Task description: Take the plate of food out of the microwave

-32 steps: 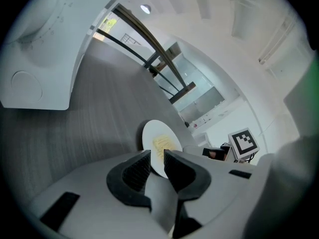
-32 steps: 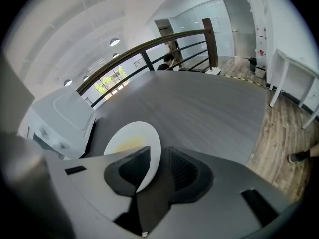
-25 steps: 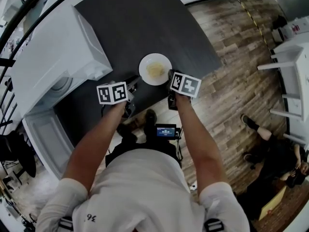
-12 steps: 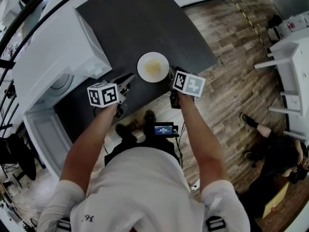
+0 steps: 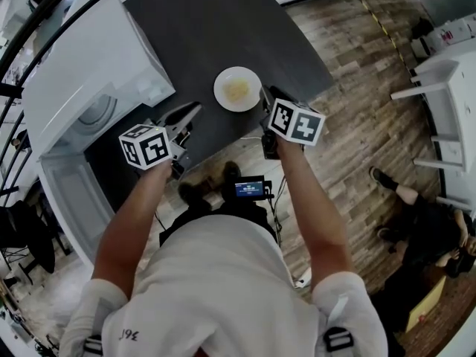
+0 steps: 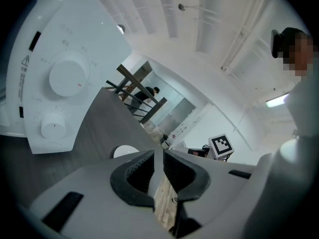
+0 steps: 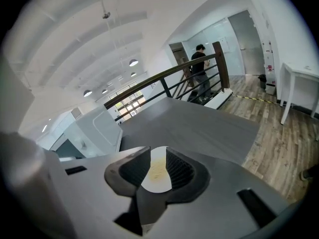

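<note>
Pretty sure we're at the wrap-up step. The plate (image 5: 222,88) with its food (image 5: 237,90) sits on the dark tabletop (image 5: 223,28), near the microwave (image 5: 97,73) but outside it, and the microwave door (image 5: 71,199) hangs open. Our left tool (image 6: 158,163) is closer to the microwave than the plate is, jaws a slit apart with nothing in them. The right tool (image 7: 158,171) is on the plate's far side from the microwave, jaws spread. It looks clear of the rim, though from overhead we can't swear to it. Next up is probably just backing off, maybe shutting the door.
</note>
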